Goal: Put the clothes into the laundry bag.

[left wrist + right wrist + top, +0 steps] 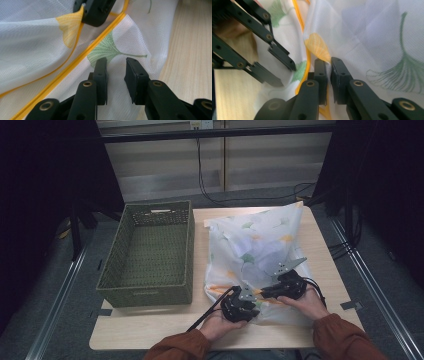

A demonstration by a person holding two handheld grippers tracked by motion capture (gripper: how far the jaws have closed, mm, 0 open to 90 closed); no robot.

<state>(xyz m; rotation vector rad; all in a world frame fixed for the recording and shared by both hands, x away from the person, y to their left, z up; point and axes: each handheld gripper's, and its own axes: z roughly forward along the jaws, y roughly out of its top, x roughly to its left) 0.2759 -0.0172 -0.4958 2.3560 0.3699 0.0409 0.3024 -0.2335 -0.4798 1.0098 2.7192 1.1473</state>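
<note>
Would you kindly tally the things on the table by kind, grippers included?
Mesh bag: 1
Basket: 1
Grippers: 2, left gripper and right gripper
Total: 4

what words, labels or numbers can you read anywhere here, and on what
None can be read.
The mesh laundry bag carries printed green and orange leaves and a yellow zipper, no lettering.
The green woven basket shows no legible label.
The left hand-held gripper and right hand-held gripper bear no markings.
</note>
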